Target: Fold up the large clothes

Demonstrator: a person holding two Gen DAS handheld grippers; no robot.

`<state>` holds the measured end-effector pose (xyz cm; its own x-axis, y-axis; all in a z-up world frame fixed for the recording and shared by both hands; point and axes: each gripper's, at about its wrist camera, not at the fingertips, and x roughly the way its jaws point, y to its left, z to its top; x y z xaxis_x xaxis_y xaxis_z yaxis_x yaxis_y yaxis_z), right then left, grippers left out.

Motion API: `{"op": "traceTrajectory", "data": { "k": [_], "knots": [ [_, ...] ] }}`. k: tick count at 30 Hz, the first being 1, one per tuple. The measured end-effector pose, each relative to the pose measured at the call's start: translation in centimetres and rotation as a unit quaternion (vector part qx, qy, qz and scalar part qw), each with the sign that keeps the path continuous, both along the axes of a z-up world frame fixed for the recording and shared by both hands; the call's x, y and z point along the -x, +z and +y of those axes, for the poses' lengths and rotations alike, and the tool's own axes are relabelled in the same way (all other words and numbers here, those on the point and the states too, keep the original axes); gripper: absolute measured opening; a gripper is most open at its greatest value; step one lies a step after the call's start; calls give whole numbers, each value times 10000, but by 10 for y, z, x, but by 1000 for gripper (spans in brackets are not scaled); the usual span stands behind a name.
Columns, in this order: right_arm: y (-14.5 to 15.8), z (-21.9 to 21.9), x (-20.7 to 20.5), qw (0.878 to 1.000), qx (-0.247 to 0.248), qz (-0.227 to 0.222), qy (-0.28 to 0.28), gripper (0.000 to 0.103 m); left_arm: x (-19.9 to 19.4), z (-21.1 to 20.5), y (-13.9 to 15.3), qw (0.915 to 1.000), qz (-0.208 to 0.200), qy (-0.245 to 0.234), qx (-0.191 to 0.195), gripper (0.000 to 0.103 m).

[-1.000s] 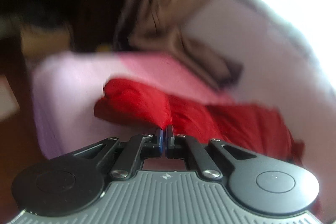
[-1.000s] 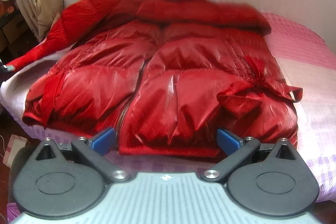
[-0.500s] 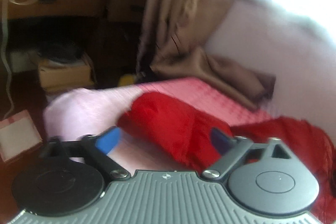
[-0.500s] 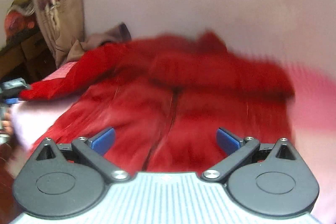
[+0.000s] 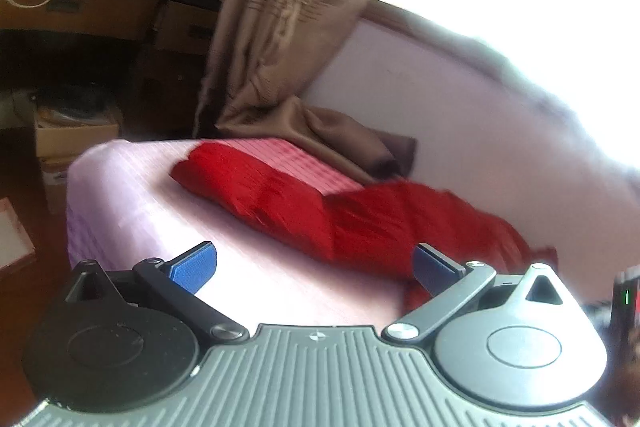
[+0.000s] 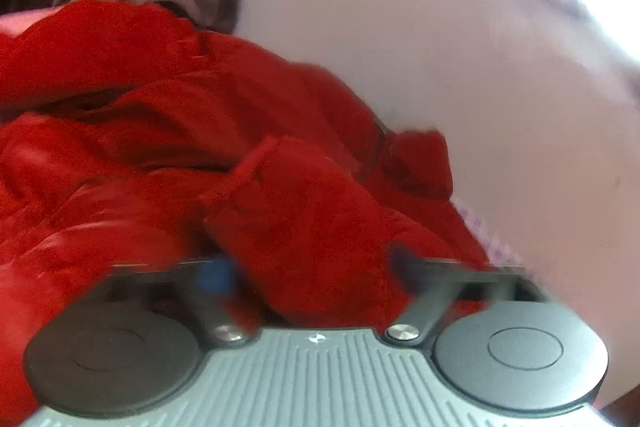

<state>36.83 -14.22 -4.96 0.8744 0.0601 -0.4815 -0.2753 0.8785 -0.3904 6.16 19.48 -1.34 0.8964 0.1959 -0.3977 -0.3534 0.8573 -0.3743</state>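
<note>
Spread over the pink bed (image 5: 132,211), the red puffer jacket (image 6: 168,131) lies rumpled against the pale wall (image 6: 400,39), one sleeve (image 5: 260,187) stretched toward the bed's corner. Around a bunched red cuff (image 6: 316,239) the right gripper (image 6: 310,273) is closing its jaws, blurred, the fabric between them. Short of the sleeve, the left gripper (image 5: 314,269) is opening its jaws wide over bare bedding, nothing between them. Beyond hang brown curtains (image 5: 276,39) beside a dark wooden desk (image 5: 92,7).

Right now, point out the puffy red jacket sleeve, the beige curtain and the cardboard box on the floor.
Puffy red jacket sleeve (image 5: 256,183): left wrist view, mid-sleeve.
Beige curtain (image 5: 280,27): left wrist view, hanging folds.
Cardboard box (image 5: 72,135): left wrist view, front wall.
</note>
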Motion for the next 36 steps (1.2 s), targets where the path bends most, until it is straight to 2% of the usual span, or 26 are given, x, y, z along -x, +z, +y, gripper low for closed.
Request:
{"op": "traceTrajectory", "data": {
  "k": [1, 5, 8, 11, 14, 17, 19, 20, 21, 23, 25, 26, 27, 28, 29, 30, 32, 34, 36],
  "knots": [
    [6, -12, -1, 9998, -188, 29, -108, 13, 0, -7, 0, 9999, 40, -110, -61, 102],
    [50, -102, 27, 9917, -765, -758, -705, 13, -2, -32, 5, 9980, 50, -471, -414, 102],
    [81, -197, 64, 9762, -1037, -1249, -1437, 13, -1, -44, 9, 9969, -41, -573, -544, 103],
    [90, -297, 91, 9570, -1209, -1282, -2306, 13, -3, -56, 12, 9964, -52, -670, -523, 103],
    [78, -387, 106, 9329, -1569, -1047, -3066, 13, -6, -70, 12, 9959, 12, -750, -507, 103],
    [46, -449, 112, 9157, -1734, -666, -3563, 13, -6, -84, 10, 9951, 94, -835, -529, 103],
    [20, -480, 114, 9047, -2026, -346, -3732, 14, -6, -93, 8, 9939, 157, -903, -615, 103],
    [5, -495, 115, 8957, -2295, -130, -3806, 18, -6, -96, 7, 9932, 185, -941, -657, 103],
    [-9, -508, 119, 8817, -2575, 39, -3953, 25, -7, -98, 6, 9924, 230, -986, -698, 103],
    [-30, -525, 137, 8518, -3293, 67, -4075, 30, -9, -100, 3, 9903, 318, -1099, -790, 103],
    [-36, -522, 162, 8346, -3812, -130, -3975, 34, -11, -100, 0, 9880, 457, -1199, -861, 103],
    [-36, -516, 180, 8303, -4083, -300, -3782, 39, -11, -97, -2, 9876, 532, -1224, -833, 103],
    [-32, -504, 201, 8331, -4320, -389, -3433, 51, -10, -93, -4, 9873, 595, -1259, -762, 103],
    [-29, -487, 216, 8416, -4447, -362, -3044, 61, -10, -90, -7, 9867, 687, -1308, -678, 103],
    [-29, -463, 232, 8512, -4529, -209, -2644, 82, -9, -86, -10, 9862, 779, -1334, -594, 103],
    [-30, -439, 248, 8573, -4647, -5, -2215, 91, -8, -83, -13, 9859, 847, -1347, -513, 103],
    [-37, -394, 272, 8609, -4855, 436, -1460, 91, -4, -78, -19, 9849, 913, -1412, -418, 103],
    [-46, -350, 287, 8651, -4814, 946, -1049, 91, -4, -75, -23, 9831, 981, -1520, -285, 103],
    [-60, -319, 291, 8574, -4886, 1398, -813, 91, -5, -75, -26, 9809, 1018, -1649, -167, 103]
  ]
}}
